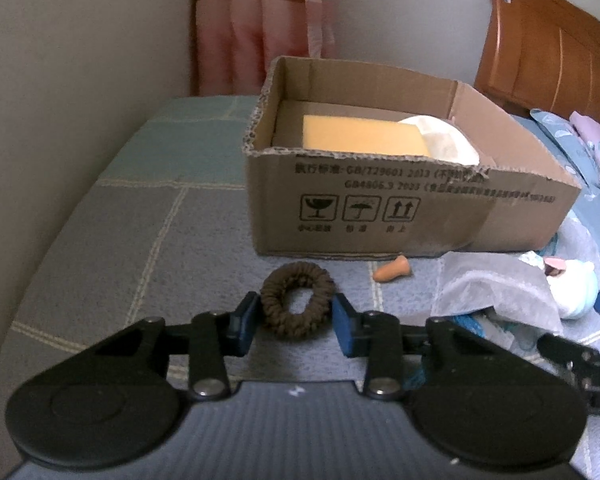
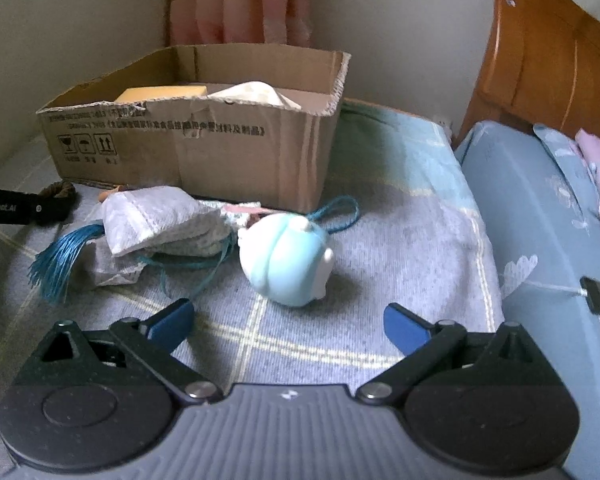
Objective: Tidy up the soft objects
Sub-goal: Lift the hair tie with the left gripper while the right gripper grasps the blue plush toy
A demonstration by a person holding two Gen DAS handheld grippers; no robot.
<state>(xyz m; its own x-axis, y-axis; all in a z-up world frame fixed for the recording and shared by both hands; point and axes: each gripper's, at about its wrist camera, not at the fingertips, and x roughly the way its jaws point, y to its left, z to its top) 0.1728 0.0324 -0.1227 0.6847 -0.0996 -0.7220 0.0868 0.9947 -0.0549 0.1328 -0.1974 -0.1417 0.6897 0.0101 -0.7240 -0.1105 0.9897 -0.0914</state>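
A brown scrunchie lies on the grey checked bedspread in front of the cardboard box. My left gripper is shut on it, one blue pad against each side of the ring. The box holds a yellow sponge and a white soft item. In the right wrist view my right gripper stands open and holds nothing. Just ahead of it lies a light-blue and white round soft toy. To the toy's left lie a white fabric sachet and a blue tassel.
A small orange earplug lies by the box's front wall. A blue pillow and a wooden headboard close off the right side. A dark plug on a cord rests on the pillow. Wall and pink curtain stand behind the box.
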